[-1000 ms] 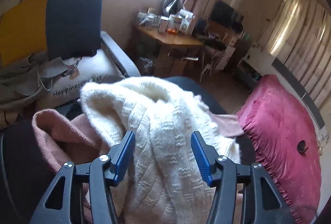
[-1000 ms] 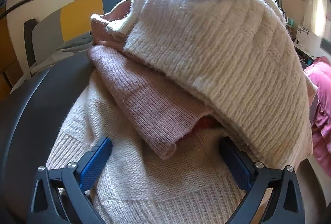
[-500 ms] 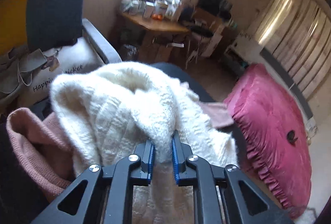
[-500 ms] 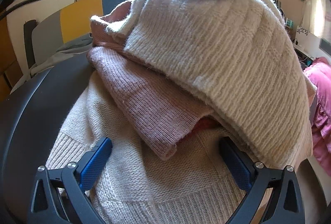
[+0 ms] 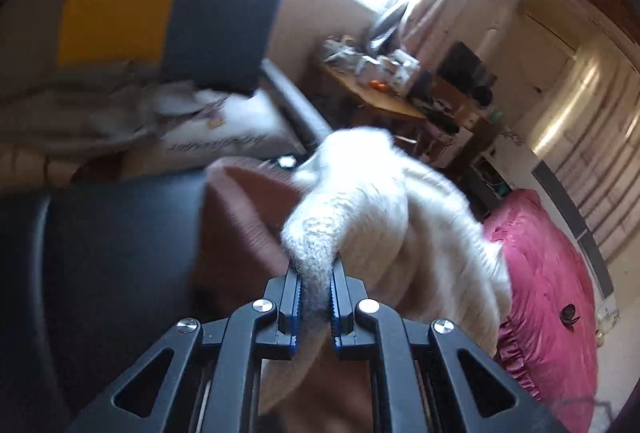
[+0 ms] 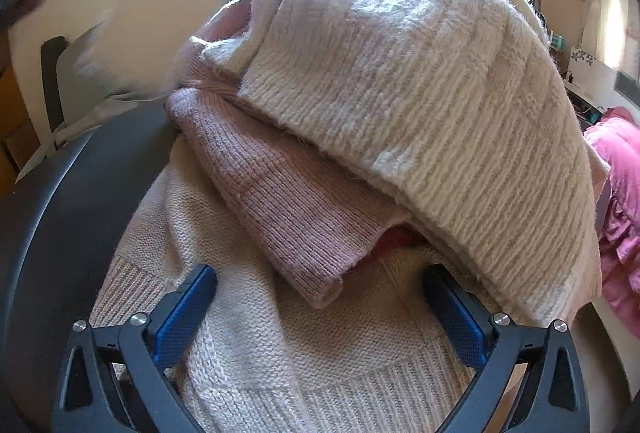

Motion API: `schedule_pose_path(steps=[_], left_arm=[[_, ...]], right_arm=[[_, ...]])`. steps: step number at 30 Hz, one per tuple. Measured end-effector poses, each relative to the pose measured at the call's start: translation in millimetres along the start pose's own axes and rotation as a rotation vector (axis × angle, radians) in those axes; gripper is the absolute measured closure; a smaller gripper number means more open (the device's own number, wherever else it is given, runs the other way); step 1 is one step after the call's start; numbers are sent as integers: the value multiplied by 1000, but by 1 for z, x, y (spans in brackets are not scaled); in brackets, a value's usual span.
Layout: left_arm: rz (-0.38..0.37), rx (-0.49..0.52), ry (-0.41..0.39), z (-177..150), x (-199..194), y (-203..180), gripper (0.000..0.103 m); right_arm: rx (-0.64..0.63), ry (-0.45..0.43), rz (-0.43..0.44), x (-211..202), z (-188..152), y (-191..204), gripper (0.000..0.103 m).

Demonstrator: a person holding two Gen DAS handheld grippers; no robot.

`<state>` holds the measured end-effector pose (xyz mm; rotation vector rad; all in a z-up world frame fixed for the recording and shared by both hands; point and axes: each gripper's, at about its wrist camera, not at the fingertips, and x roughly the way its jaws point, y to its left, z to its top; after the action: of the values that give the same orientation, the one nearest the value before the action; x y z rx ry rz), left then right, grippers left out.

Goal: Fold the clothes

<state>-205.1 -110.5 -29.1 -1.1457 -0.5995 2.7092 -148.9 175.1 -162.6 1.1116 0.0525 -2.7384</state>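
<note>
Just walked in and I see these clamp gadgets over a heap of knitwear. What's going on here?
A person is sorting a pile of sweaters for folding, holding a two-finger gripper in each hand. The left gripper is closing on a fold of the white sweater, which is pinched between its pads and stretched up off the pile. The right gripper hangs open over the beige sweater, gripping nothing. A pink sweater lies in the pile between the other two. Nothing looks folded yet.

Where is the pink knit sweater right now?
In the right wrist view the pink sweater lies mid-pile, under the cream ribbed sweater and over the beige sweater, just ahead of the open right gripper.
</note>
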Motion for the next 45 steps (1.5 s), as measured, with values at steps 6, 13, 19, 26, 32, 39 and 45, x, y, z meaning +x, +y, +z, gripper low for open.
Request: schedule_pose_path(steps=[6, 13, 19, 26, 32, 39, 45], left_arm=[[22, -124, 31, -76, -50, 89, 93], [46, -261, 49, -166, -114, 173, 93], [70, -313, 67, -226, -170, 221, 93], [293, -265, -8, -255, -228, 244, 81], [403, -7, -17, -245, -226, 214, 68], [354, 509, 37, -248, -149, 114, 65], [281, 630, 143, -244, -90, 98, 65]], right_arm=[[20, 44, -32, -2, 9, 11, 0], [50, 141, -58, 33, 110, -15, 0], [24, 66, -20, 12, 144, 2, 0], [-91, 217, -16, 57, 169, 44, 0], [-82, 183, -43, 83, 191, 46, 0], [-82, 53, -60, 95, 218, 36, 0], [-88, -7, -53, 71, 197, 63, 0]])
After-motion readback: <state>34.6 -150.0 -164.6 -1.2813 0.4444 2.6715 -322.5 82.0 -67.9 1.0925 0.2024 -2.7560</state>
